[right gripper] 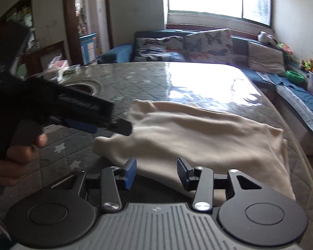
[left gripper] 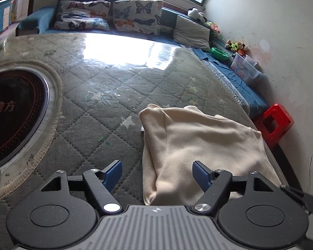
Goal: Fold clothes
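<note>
A cream garment point(left gripper: 200, 145) lies partly folded on the quilted grey-green table cover point(left gripper: 106, 95), near the table's right edge. My left gripper point(left gripper: 157, 174) is open and empty, with the garment's near left edge between its blue pads. In the right wrist view the garment point(right gripper: 198, 133) spreads across the middle. My right gripper point(right gripper: 156, 171) is open and empty over the garment's near edge. The left gripper, held by a hand, also shows in the right wrist view point(right gripper: 114, 127) at the garment's left edge.
A round black cooktop point(left gripper: 12, 116) is set in the table at the left. A blue sofa point(left gripper: 177, 39) with butterfly cushions runs behind the table and along the right wall. A red plastic stool point(left gripper: 275, 123) stands by the wall. Small boxes point(right gripper: 56, 66) sit at the table's far left.
</note>
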The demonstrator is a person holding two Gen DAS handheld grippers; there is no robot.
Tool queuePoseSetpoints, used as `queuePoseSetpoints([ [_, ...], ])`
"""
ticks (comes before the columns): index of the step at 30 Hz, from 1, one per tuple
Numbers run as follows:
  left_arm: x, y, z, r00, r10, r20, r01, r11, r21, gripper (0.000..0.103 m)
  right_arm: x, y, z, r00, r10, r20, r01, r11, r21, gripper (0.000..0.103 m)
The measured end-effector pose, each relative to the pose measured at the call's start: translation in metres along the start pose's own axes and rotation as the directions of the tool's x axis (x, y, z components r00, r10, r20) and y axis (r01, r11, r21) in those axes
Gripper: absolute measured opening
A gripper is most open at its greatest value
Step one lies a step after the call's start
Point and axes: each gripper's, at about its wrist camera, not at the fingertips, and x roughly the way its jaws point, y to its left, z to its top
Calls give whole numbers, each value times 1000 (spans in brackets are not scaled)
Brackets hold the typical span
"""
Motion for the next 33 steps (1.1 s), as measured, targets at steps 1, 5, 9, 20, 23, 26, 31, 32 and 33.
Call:
queuePoseSetpoints([
  [1, -2, -3, -2, 1000, 3, 3, -3, 1000, 18, 77, -1, -2, -1, 1000, -10, 1, 10, 1000, 8, 45],
  [5, -7, -13, -9, 1000, 20, 11, -21, 996, 89, 78, -6, -16, -4, 997, -74, 7, 73, 995, 64, 52],
  [9, -11, -21, -16, 999, 34, 12, -35, 989, 143, 80, -10, -23, -9, 994, -112, 5, 111, 989, 94, 58],
  [20, -22, -36, -35, 999, 43, 20, -47, 968, 246, 87, -20, -22, -20, 986, -169, 4, 168, 978, 123, 67],
  [23, -25, -38, -38, 999, 44, 25, -48, 965, 256, 92, -23, -22, -23, 984, -178, 5, 176, 976, 131, 69],
  [26, -28, -41, -42, 998, 47, 35, -55, 960, 273, 97, -26, -22, -25, 983, -184, 4, 181, 974, 136, 71],
  [31, -31, -45, -47, 998, 47, 38, -57, 952, 302, 102, -32, -21, -27, 980, -198, 8, 195, 971, 137, 80],
  [32, -32, -46, -48, 998, 48, 38, -57, 951, 305, 103, -33, -21, -28, 980, -200, 9, 197, 971, 138, 80],
  [33, -32, -46, -49, 998, 49, 37, -58, 950, 307, 103, -34, -21, -28, 979, -202, 11, 199, 970, 139, 80],
])
